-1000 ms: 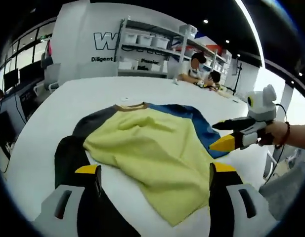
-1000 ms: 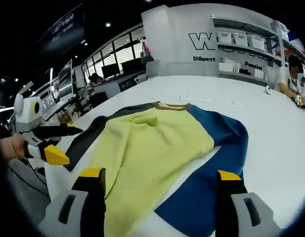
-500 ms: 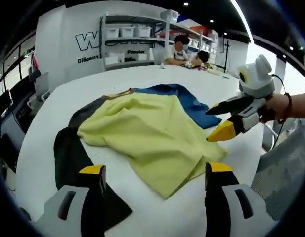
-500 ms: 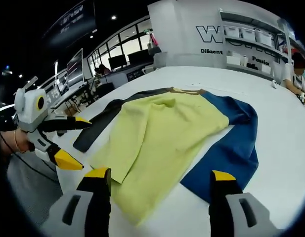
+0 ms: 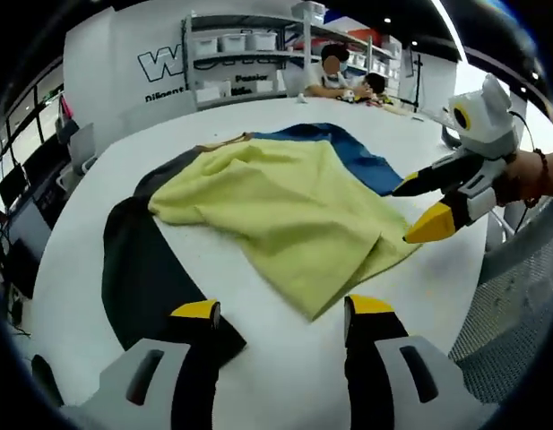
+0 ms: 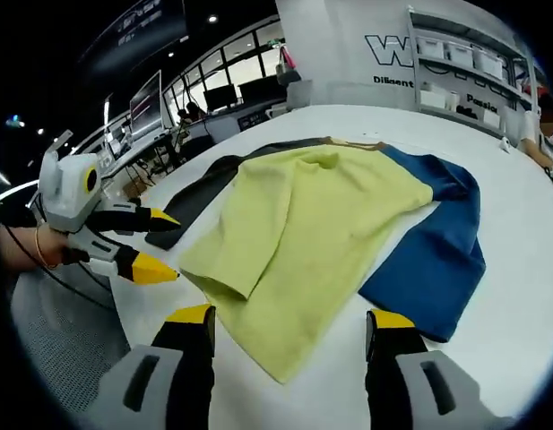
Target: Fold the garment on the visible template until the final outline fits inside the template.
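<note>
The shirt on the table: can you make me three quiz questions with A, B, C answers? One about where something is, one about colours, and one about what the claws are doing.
1. Where does the garment lie?
A. On the white table
B. On a shelf
C. On the floor

2. Which colours does the garment show?
A. Red and white
B. Yellow, blue and black
C. All green

3. What are the two claws doing?
A. Both squeeze the cloth
B. One holds a cup
C. Both are open and hold nothing

Answers:
1. A, because the garment is spread flat on the white tabletop in both views.
2. B, because the middle is yellow, one sleeve is blue and the other is black.
3. C, because the left claw and the right claw each have their jaws apart with nothing between them, near the yellow hem.
</note>
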Action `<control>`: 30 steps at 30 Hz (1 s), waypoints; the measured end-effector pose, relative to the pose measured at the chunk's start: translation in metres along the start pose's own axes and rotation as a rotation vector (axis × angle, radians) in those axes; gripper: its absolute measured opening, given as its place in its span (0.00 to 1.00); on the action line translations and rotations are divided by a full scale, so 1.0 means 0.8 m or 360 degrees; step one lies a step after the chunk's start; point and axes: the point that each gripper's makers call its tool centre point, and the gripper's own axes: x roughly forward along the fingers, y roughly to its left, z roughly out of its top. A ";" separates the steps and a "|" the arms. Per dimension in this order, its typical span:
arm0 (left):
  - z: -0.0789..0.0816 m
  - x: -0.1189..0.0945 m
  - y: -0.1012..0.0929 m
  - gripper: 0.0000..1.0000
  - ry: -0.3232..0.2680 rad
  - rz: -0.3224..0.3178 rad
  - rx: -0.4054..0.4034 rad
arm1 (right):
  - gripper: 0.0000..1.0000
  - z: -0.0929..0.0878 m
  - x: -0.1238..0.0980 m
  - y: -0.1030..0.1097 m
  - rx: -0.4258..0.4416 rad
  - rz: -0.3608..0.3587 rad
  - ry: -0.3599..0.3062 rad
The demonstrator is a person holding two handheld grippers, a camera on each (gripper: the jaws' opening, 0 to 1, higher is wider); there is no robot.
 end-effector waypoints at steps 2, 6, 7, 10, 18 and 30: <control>-0.001 0.001 -0.001 0.42 0.0003 -0.0007 0.0002 | 0.61 -0.006 0.000 0.003 -0.0004 0.0001 0.0022; -0.005 0.004 -0.008 0.25 0.0031 -0.0042 -0.0008 | 0.54 -0.014 -0.003 0.003 -0.0028 -0.0015 0.0055; -0.005 0.004 -0.009 0.25 0.0030 -0.0049 -0.0009 | 0.52 -0.014 -0.004 0.002 -0.0019 -0.0021 0.0063; -0.009 0.006 -0.014 0.23 0.0045 -0.0068 -0.0016 | 0.46 -0.015 -0.006 -0.001 -0.0007 -0.0044 0.0066; -0.009 0.009 -0.021 0.09 0.0039 -0.0092 0.0044 | 0.30 -0.022 -0.011 -0.009 -0.0019 -0.0127 0.0132; -0.008 0.009 -0.024 0.00 0.0050 -0.0117 0.0076 | 0.04 -0.031 -0.013 -0.010 -0.0141 -0.0238 0.0233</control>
